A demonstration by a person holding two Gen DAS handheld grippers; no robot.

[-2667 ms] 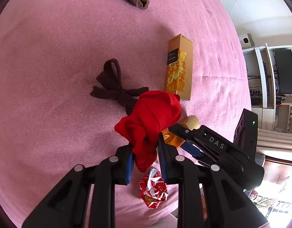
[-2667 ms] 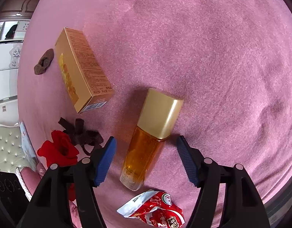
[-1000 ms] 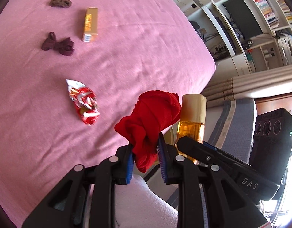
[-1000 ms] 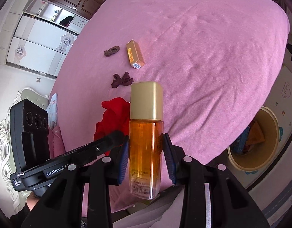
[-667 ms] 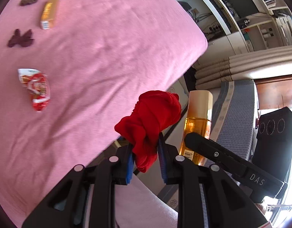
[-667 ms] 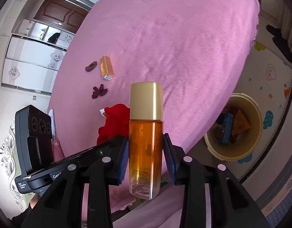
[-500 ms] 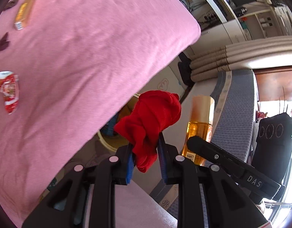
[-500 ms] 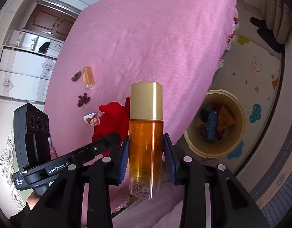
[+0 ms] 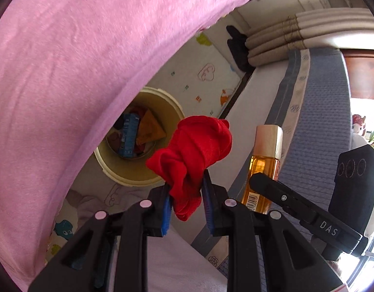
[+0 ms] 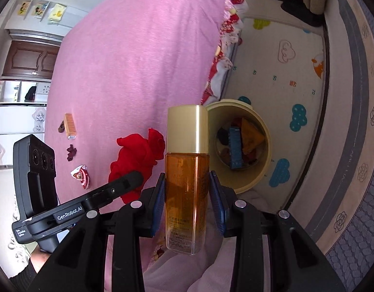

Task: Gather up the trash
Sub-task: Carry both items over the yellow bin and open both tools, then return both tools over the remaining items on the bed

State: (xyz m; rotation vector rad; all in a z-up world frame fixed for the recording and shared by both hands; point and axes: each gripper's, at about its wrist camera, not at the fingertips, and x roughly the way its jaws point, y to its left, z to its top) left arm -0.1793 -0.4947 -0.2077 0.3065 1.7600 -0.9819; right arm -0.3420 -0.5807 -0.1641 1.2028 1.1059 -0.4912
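Left gripper pinches the red cloth; right gripper clamps the bottle. Center each over the bin, seemingly still ahead, before releasing.

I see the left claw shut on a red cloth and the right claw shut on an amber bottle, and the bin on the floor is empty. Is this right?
Not quite: the bin is not empty. The right wrist view shows a blue box and an orange packet inside. The rest holds: the left claw is shut on the red cloth, the right claw on the amber bottle.
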